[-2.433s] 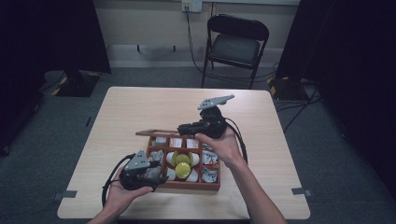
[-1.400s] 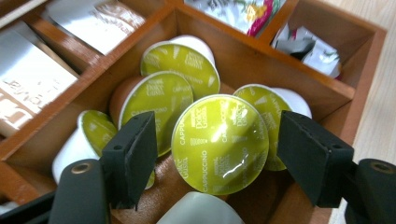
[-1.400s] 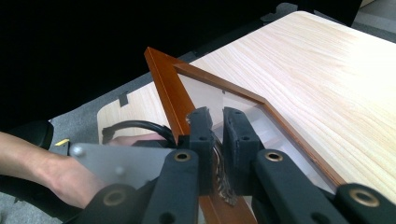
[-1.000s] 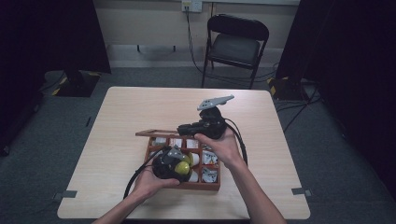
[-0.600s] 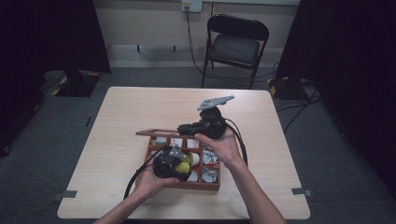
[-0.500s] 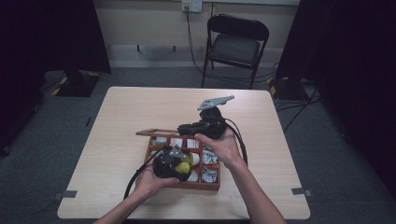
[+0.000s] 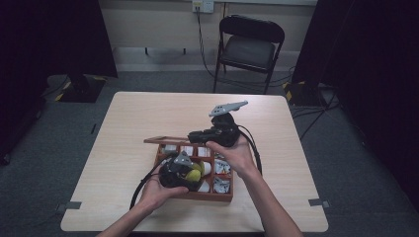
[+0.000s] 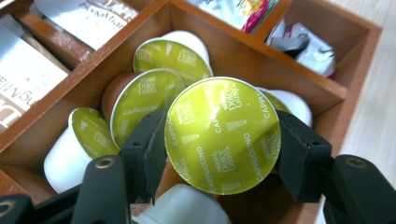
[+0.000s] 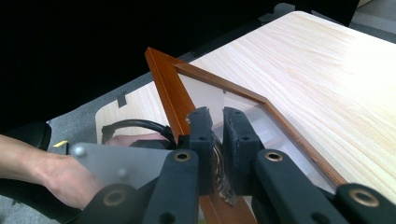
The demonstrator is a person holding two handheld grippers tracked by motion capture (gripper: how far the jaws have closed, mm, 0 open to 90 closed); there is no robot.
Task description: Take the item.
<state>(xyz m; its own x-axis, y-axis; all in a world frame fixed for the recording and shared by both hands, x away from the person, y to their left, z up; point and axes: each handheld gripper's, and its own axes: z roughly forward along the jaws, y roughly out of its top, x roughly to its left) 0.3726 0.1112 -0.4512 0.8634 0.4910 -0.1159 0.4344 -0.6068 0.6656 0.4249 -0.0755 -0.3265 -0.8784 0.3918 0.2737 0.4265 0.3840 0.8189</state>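
Evidently the left gripper has just been closing; its jaws now clamp a green-lidded cappuccino capsule by the rim, pads on opposite edges, where a second ago they stood wider over the same compartment of the wooden box; we judge the capsule secured and ready to lift; neighbouring capsules lie just beyond the jaws; the right gripper holds the box's glazed lid raised, jaws narrow on its frame, unmoved.
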